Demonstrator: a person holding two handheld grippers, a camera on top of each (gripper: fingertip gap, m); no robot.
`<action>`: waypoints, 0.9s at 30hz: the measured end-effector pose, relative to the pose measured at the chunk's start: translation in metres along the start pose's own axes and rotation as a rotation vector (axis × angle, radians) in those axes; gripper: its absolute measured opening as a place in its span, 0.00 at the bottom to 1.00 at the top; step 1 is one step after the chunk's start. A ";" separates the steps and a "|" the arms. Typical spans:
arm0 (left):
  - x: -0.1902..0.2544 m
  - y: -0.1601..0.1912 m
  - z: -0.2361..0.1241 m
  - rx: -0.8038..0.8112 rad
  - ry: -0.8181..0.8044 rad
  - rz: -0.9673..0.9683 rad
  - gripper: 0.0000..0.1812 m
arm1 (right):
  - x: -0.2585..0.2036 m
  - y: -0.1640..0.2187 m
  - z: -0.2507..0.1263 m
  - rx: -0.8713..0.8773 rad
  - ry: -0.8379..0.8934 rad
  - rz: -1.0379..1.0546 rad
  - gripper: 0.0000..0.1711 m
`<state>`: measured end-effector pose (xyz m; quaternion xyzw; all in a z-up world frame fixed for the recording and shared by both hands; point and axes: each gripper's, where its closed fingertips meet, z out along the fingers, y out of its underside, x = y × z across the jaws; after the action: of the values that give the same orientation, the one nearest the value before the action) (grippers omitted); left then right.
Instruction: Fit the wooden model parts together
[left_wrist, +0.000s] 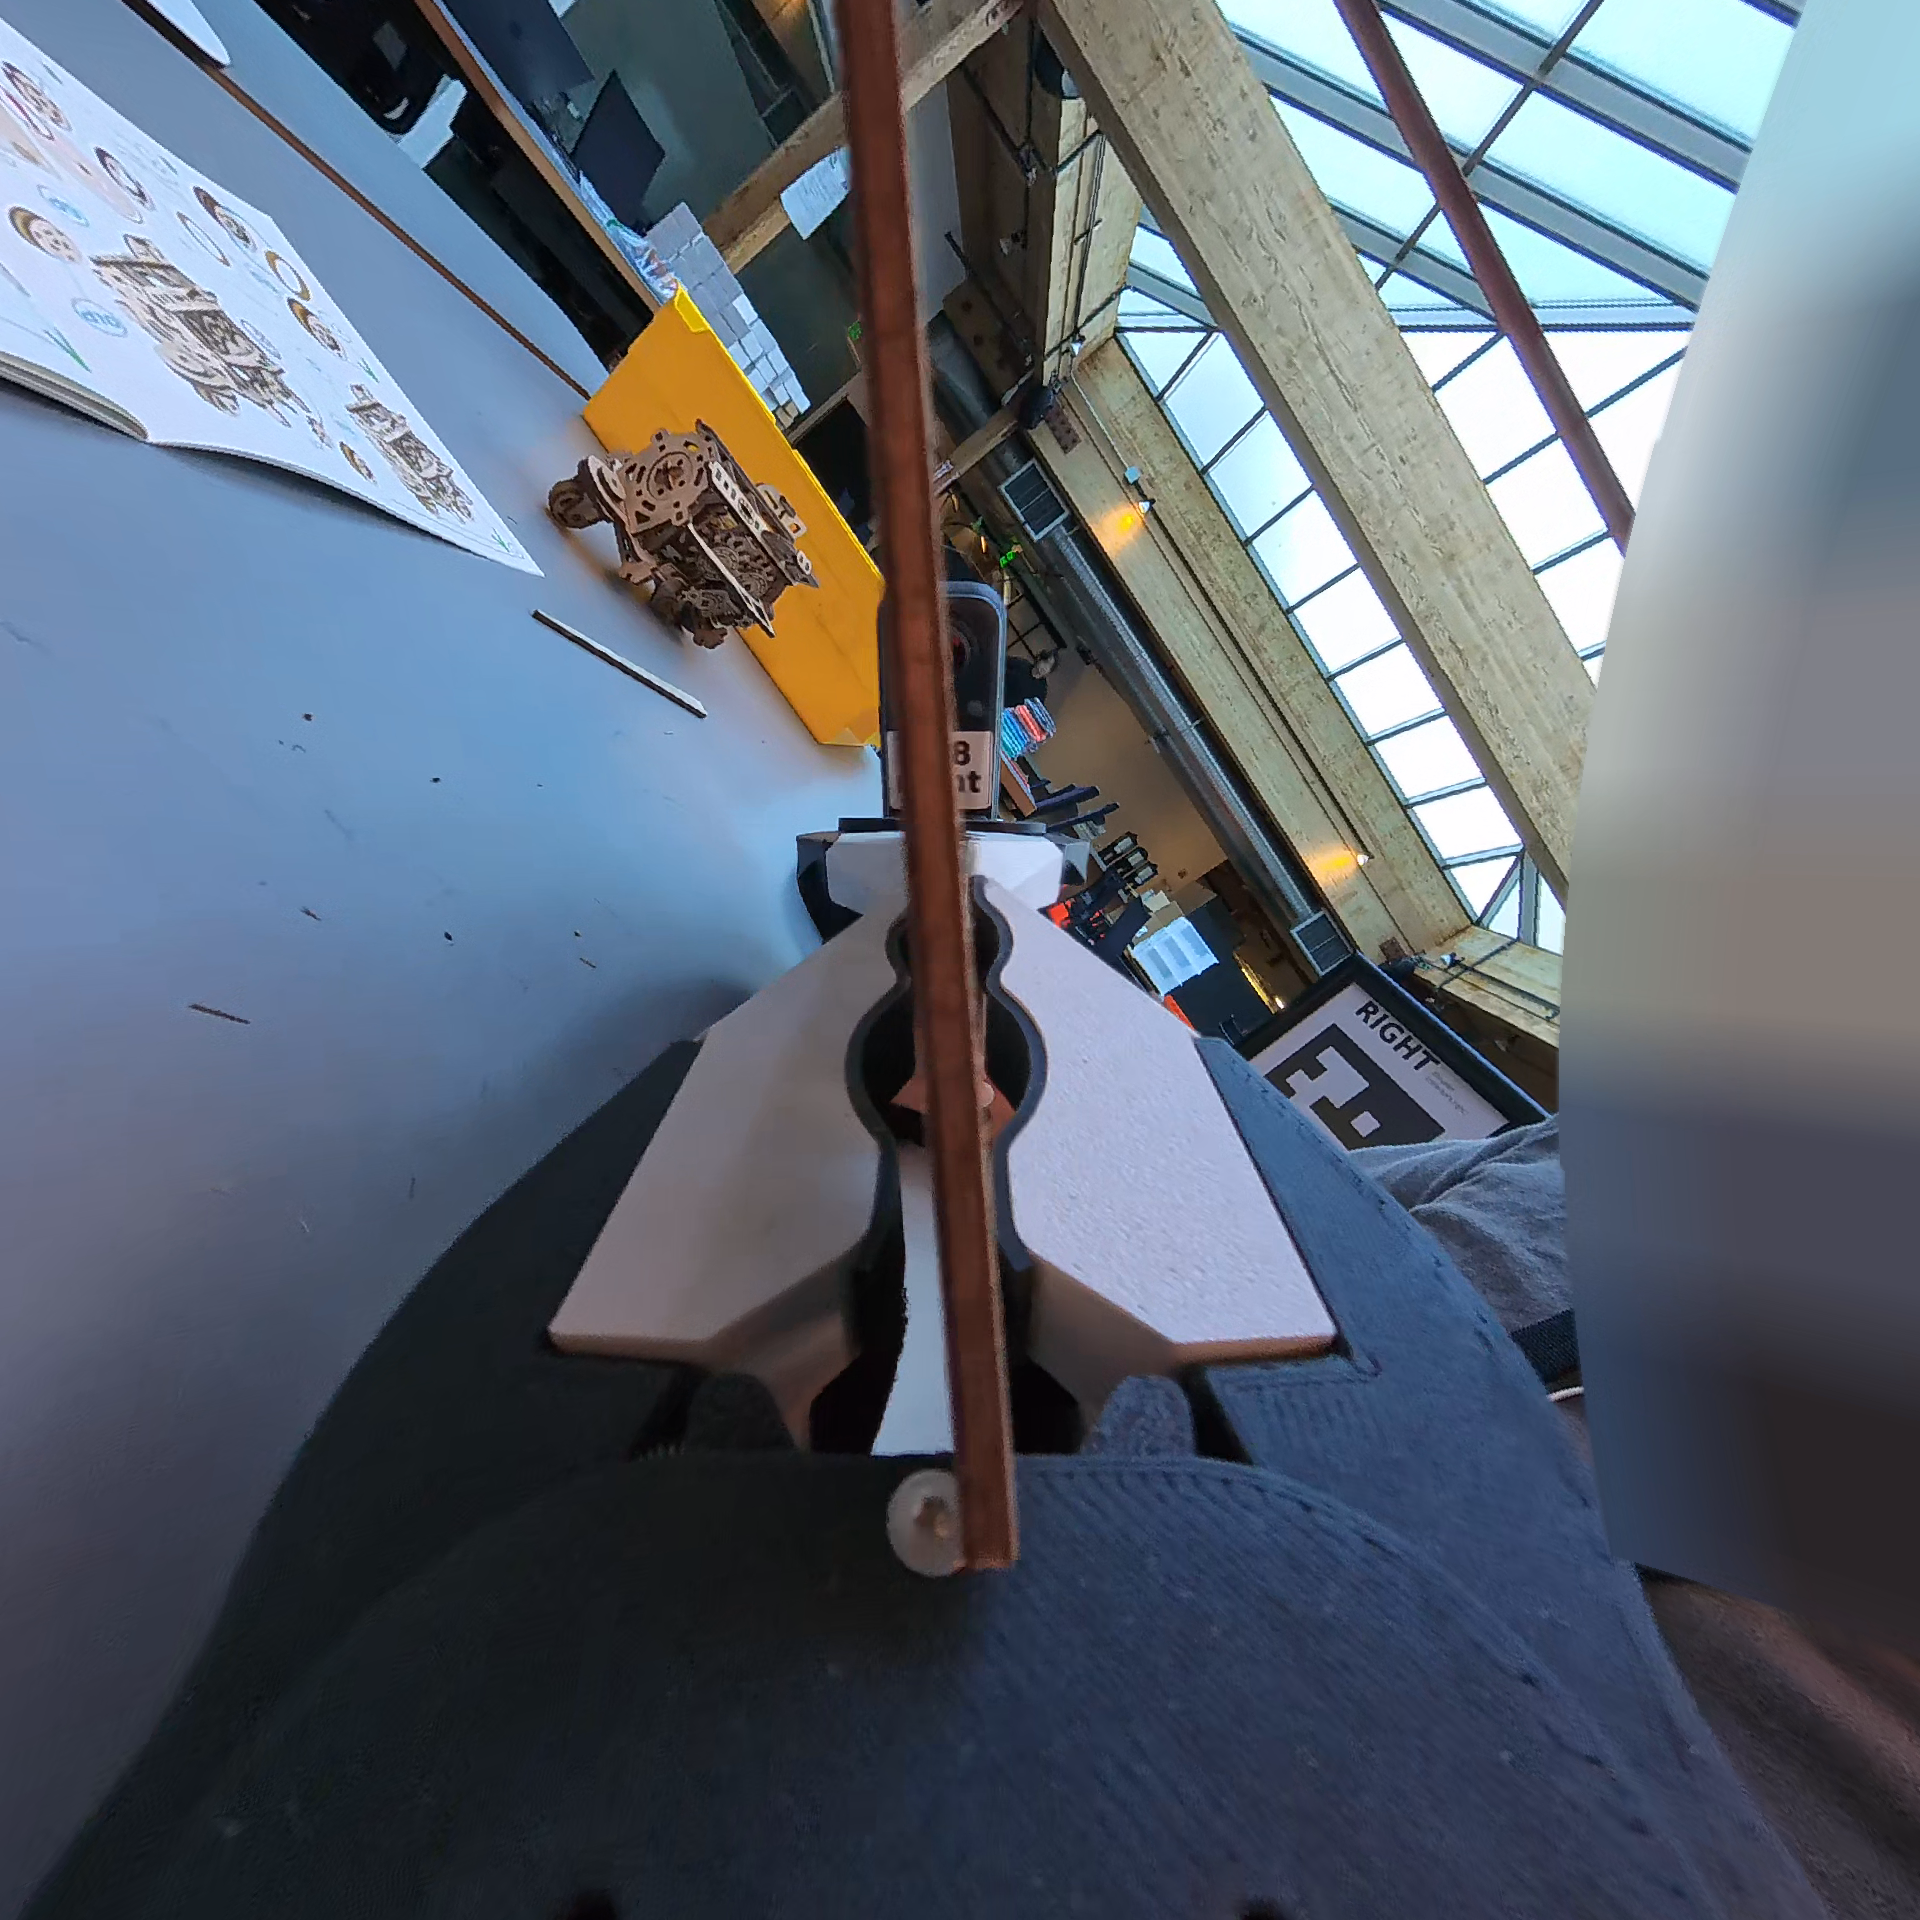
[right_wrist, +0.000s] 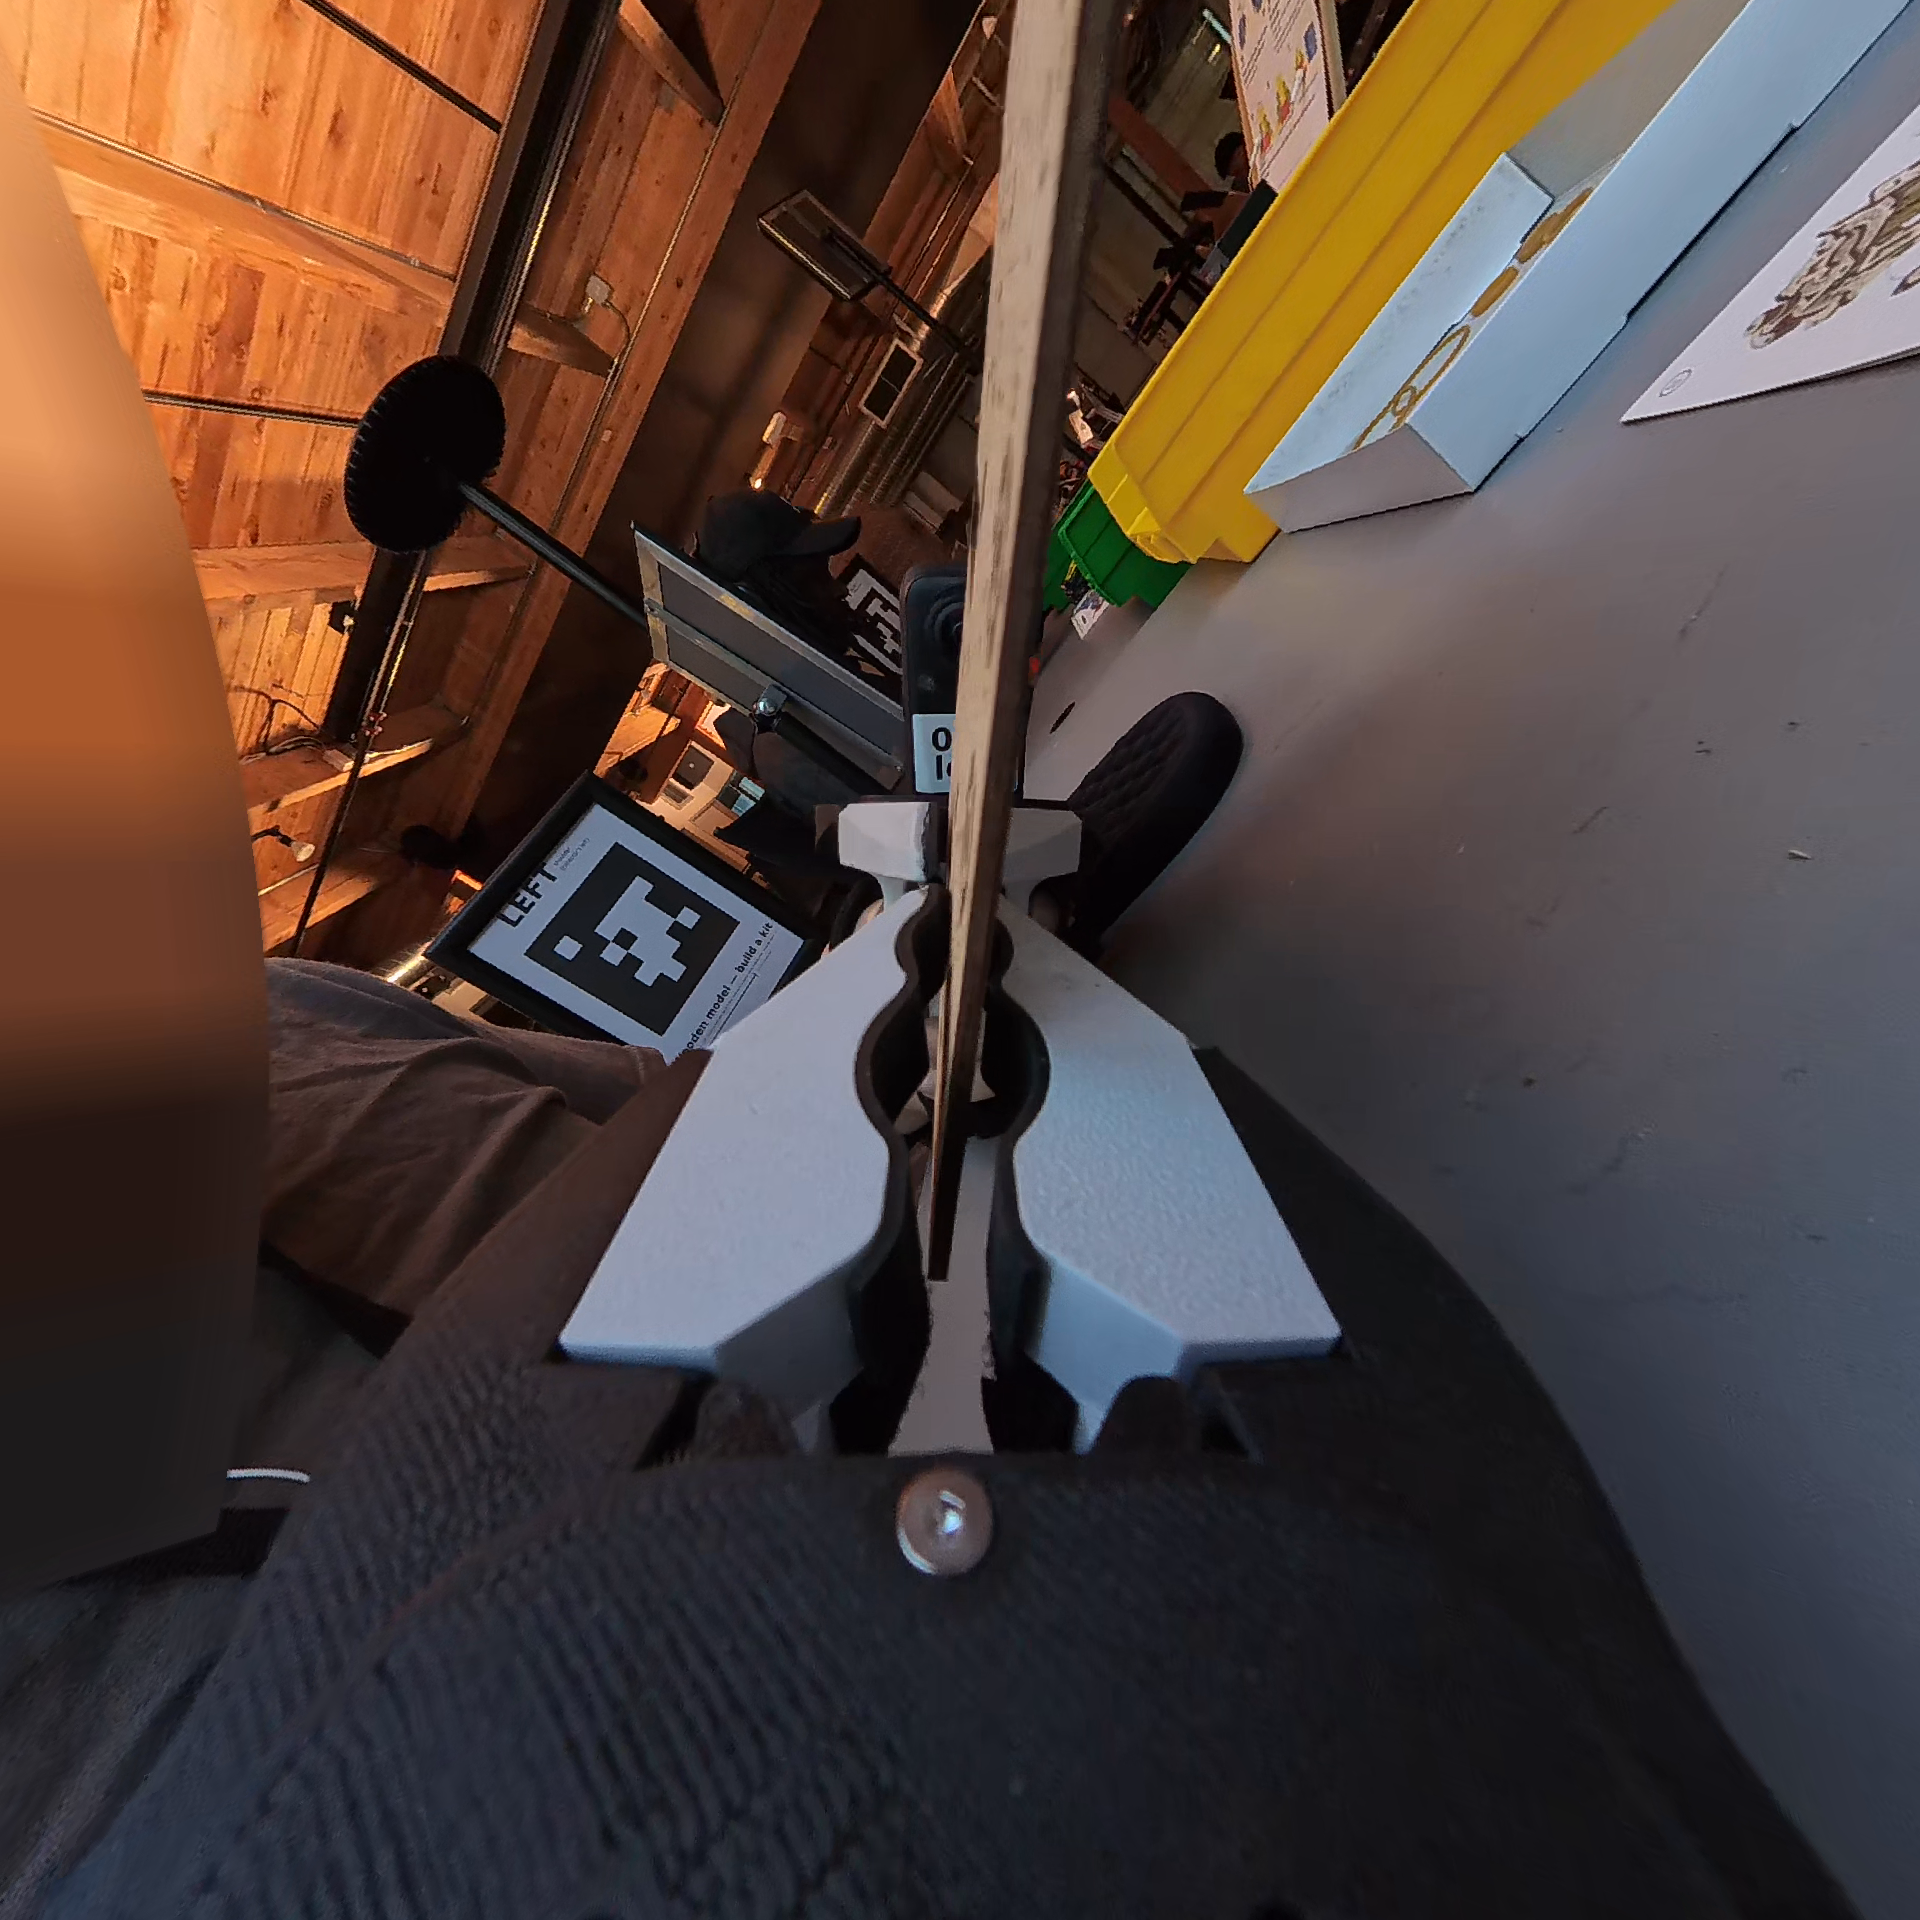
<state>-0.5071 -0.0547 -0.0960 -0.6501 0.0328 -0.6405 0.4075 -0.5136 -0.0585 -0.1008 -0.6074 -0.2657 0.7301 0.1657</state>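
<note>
A thin wooden sheet (left_wrist: 904, 520) is seen edge-on, running up the middle of both views (right_wrist: 1023, 416). My left gripper (left_wrist: 940, 904) is shut on it, its white fingers (left_wrist: 769, 1122) pressed to either side. My right gripper (right_wrist: 961, 914) is shut on the same sheet from the opposite end. The two grippers face each other almost tip to tip: the right one's camera (left_wrist: 977, 675) shows just beyond my left fingertips, and the left one's camera (right_wrist: 930, 644) beyond my right. A part-built wooden model (left_wrist: 686, 530) stands on the grey table (left_wrist: 312, 935), off to the left.
An open instruction booklet (left_wrist: 208, 312) and a thin wooden strip (left_wrist: 618, 663) lie near the model. A yellow bin (left_wrist: 748, 499) sits behind it, and shows in the right wrist view (right_wrist: 1299, 312) beside a white box (right_wrist: 1507, 312) and a green bin (right_wrist: 1112, 561). A black rounded object (right_wrist: 1153, 790) rests near the grippers. Only a small space, under 4 cm, lies between the two pairs of fingers.
</note>
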 end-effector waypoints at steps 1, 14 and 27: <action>0.000 0.001 0.000 -0.006 0.000 -0.002 0.02 | 0.000 0.000 0.000 0.000 0.001 -0.002 0.01; -0.009 0.005 -0.002 -0.021 -0.094 0.016 0.00 | 0.008 0.004 0.001 -0.034 0.058 -0.008 0.00; -0.015 0.005 -0.004 -0.015 -0.149 0.019 0.00 | 0.015 0.005 0.001 -0.045 0.112 -0.037 0.00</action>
<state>-0.5106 -0.0517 -0.1119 -0.6988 0.0131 -0.5860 0.4100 -0.5177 -0.0541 -0.1158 -0.6459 -0.2835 0.6855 0.1803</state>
